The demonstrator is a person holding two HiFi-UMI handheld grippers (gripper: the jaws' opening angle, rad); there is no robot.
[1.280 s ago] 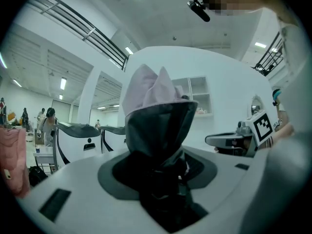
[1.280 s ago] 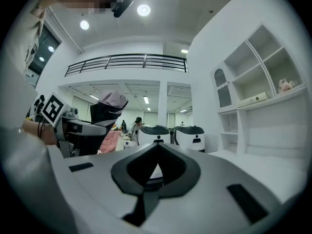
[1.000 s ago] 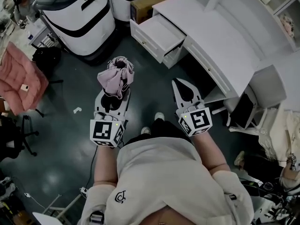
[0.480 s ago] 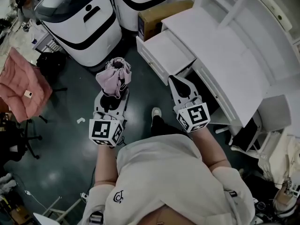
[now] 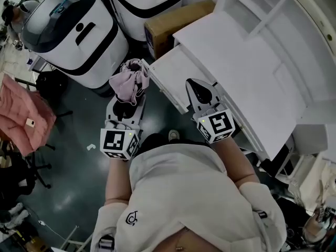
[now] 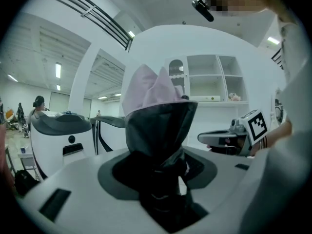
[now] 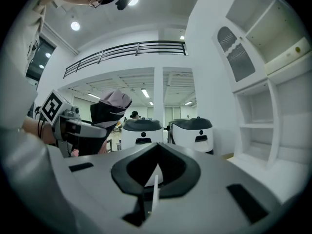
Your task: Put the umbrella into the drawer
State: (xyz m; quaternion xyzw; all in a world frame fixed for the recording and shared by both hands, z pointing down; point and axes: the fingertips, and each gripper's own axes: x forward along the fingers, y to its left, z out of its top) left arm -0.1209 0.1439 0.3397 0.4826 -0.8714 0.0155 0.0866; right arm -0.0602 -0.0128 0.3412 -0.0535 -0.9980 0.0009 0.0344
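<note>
The left tongs (image 5: 128, 91) are clamped on the folded pink-and-dark umbrella (image 5: 132, 79). The umbrella stands upright out of them, in the air above the dark floor (image 5: 79, 156) and just outside the front edge of the open white drawer (image 5: 168, 70). The right tongs (image 5: 199, 88) are closed together with nothing in them, over the drawer near that front edge. The drawer is pulled out from the white worktop (image 5: 236, 46). A cardboard box (image 5: 176, 20) and 2 white machines (image 5: 73, 33) stand beyond.
</note>
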